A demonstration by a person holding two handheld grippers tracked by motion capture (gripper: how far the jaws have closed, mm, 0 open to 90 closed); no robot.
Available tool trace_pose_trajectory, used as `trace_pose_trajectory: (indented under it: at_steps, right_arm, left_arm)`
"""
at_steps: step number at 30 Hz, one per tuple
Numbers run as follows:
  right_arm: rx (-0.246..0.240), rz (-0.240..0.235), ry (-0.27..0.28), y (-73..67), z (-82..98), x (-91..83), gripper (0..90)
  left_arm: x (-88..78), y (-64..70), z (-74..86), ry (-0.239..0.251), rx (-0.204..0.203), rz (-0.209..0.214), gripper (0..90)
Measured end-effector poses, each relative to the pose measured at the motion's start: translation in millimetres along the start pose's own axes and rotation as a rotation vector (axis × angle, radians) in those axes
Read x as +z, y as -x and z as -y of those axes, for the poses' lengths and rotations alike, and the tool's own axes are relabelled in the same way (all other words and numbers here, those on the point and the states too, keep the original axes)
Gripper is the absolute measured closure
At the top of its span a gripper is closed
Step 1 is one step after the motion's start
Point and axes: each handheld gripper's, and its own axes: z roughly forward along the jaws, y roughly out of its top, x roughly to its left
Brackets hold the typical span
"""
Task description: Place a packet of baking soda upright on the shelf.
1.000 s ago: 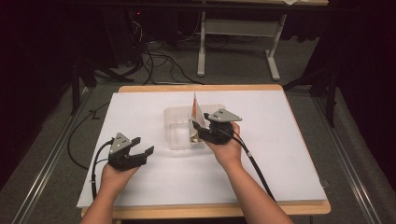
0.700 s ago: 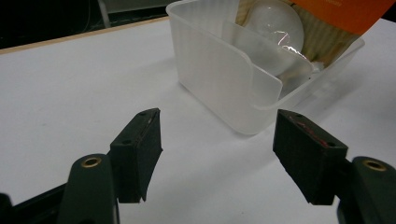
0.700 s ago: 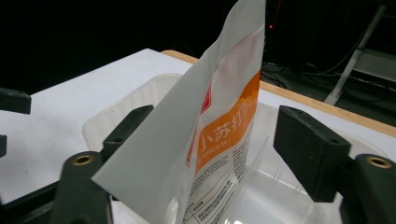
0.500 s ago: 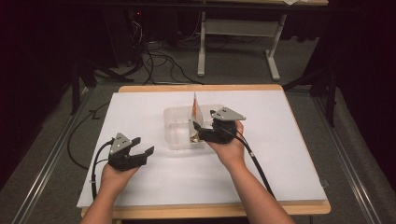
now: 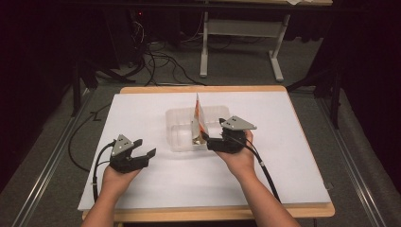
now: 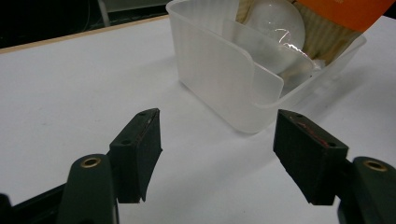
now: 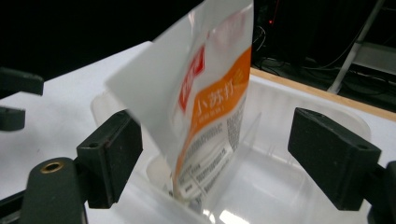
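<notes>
Translucent plastic tub (image 5: 182, 137) held the bulb pack (image 5: 199, 118) upright, long axis vertical, just ahead of your R gripper (image 5: 211, 143), jaws just opened wide, pack between, unpressed; L gripper (image 5: 144, 152) wide, farther off

Right gripper (image 5: 211, 141) jaws just been opening, now standing wide; left gripper (image 5: 144, 150) sitting open near table's front-left corner.

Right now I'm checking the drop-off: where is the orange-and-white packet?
In the high view the packet stands on end inside the clear plastic tub mid-table, just left of the open right gripper.
</notes>
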Motion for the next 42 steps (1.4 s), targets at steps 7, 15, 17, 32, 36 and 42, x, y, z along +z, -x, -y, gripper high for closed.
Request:
trace_pose_trajectory:
  at_steps: [7,15,17,32,36,42]
  right_arm:
    - [0.004,0.005,-0.003,9.2,21.6,-32.2,18.3]
    - [0.019,0.092,-0.011,46.7,53.2,-77.9,19.4]
    - [0.027,0.114,-0.018,58.2,60.4,-89.9,19.8]
    - [0.170,0.346,-0.079,147.0,123.8,-157.9,22.9]
    - [0.162,0.349,-0.087,146.9,125.2,-157.1,23.3]
    - [0.146,0.341,-0.081,139.8,121.8,-155.7,23.4]
  left_arm:
    - [1.3,0.2,0.1,-0.005,0.001,0.003,32.7]
    - [0.2,-2.9,0.3,-0.011,-0.021,0.003,31.0]
    - [-0.7,-4.5,0.6,-0.011,-0.026,-0.002,30.1]
    - [1.8,-8.1,1.4,-0.025,-0.036,-0.051,27.9]
    - [-0.5,-7.9,1.0,-0.013,-0.034,-0.055,27.8]
    - [-2.0,-11.0,0.8,-0.001,-0.045,-0.051,27.7]
